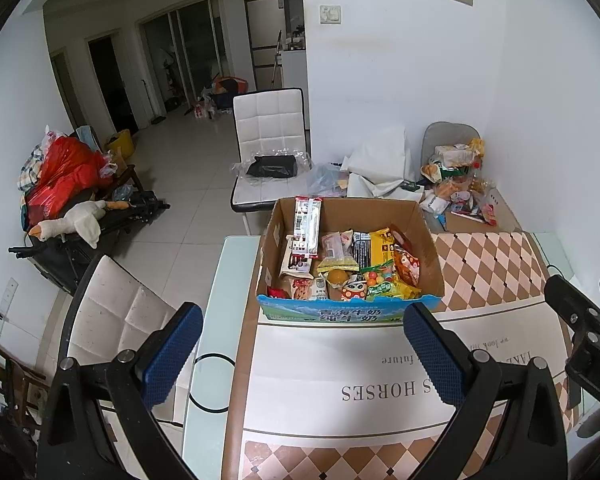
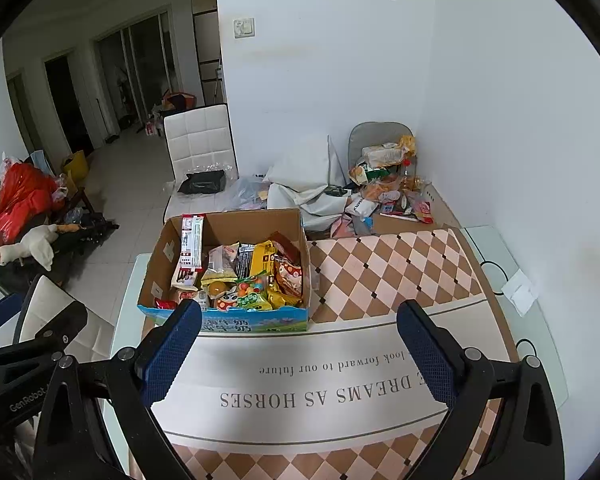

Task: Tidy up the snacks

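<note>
left tongs (image 1: 302, 356) spread wide, right tongs (image 2: 300, 354) likewise, both empty

A glass-topped table (image 2: 496, 248) carried a checked brown-and-cream cloth (image 2: 380, 272) with a pale printed band across it. On the cloth, toward the left, stood an open cardboard box (image 2: 228, 224) packed with snack packets. A white slip, perhaps folded paper (image 2: 518, 290), lay on the bare glass at the right edge, just beside a black ring mark (image 2: 496, 278) in the glass.
</note>
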`<state>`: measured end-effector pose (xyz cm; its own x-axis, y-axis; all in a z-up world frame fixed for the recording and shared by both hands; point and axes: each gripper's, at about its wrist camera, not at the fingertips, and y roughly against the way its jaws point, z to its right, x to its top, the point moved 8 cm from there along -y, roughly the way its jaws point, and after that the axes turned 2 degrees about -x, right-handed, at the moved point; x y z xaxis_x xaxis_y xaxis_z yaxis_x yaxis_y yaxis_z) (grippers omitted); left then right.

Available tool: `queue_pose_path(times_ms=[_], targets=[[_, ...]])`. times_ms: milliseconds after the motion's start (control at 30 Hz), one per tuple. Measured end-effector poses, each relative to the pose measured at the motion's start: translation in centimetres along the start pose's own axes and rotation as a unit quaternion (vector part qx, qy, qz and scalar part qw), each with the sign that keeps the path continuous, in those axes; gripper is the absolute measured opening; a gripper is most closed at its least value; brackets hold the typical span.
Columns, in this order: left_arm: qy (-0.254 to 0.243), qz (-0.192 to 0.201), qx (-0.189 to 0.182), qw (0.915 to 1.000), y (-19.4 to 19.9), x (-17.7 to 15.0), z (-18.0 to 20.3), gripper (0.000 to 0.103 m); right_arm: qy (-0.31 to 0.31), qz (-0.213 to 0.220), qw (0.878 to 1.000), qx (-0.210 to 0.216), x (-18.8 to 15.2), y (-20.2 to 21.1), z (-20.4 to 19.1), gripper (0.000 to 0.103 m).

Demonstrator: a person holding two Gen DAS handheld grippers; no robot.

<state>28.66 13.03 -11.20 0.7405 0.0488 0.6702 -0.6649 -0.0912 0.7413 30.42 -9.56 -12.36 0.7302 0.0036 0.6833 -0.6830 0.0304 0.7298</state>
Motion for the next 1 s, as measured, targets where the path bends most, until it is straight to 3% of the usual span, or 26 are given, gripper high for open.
queue_pose_path(times_ms=[1000], targets=[[0.001, 0.003, -0.001, 1.0000, 0.4, 0.5, 0.3, 0.103, 0.003, 0.001, 1.000, 0.007, 0.0, 0.9, -0.9, 0.100]])
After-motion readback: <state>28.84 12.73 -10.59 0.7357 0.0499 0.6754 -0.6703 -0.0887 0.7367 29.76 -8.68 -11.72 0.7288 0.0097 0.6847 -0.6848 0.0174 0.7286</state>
